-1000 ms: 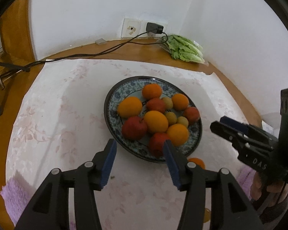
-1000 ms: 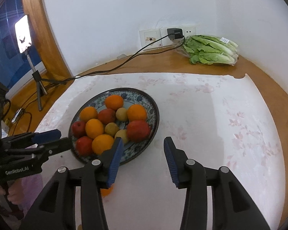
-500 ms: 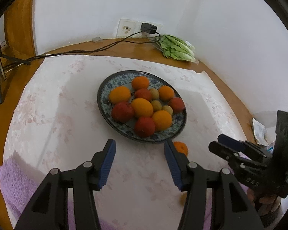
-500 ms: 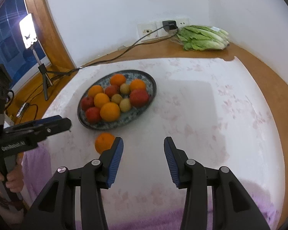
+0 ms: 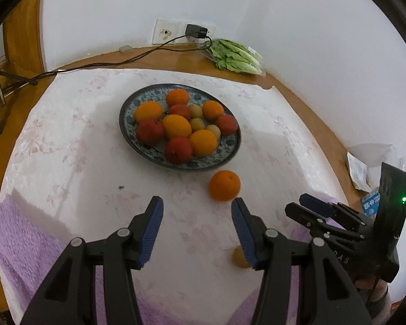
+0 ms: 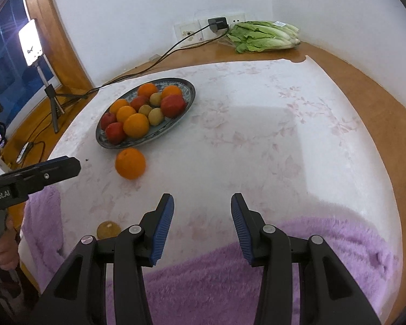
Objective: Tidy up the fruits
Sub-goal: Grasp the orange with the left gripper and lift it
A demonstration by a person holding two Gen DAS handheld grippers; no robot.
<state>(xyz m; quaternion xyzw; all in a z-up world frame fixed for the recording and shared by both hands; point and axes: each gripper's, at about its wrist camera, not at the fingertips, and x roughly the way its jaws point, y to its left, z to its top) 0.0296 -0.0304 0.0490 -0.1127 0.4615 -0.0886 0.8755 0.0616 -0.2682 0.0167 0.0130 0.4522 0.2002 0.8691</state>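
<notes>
A blue patterned plate (image 5: pixel 127 132) (image 6: pixel 186 100) holds several oranges, red apples and small yellow-green fruits. One loose orange (image 5: pixel 224 185) (image 6: pixel 130 163) lies on the white cloth just in front of the plate. A small brownish fruit (image 5: pixel 239 258) (image 6: pixel 108 229) lies nearer, partly hidden by a finger in each view. My left gripper (image 5: pixel 197 231) is open and empty, above the cloth short of the loose orange. My right gripper (image 6: pixel 202 228) is open and empty, to the right of both loose fruits; it also shows in the left wrist view (image 5: pixel 305 207).
A bag of lettuce (image 5: pixel 236 57) (image 6: pixel 265 38) lies at the back by the wall socket, with a cable (image 5: pixel 108 63) running left. A purple towel (image 6: pixel 230 276) covers the near table edge. A tripod with a light (image 6: pixel 32 43) stands at the left. Packets (image 5: pixel 365 173) lie at the right.
Both grippers have drawn back from the plate toward the near edge. The loose orange and the small brownish fruit have come into view; both grippers stay open.
</notes>
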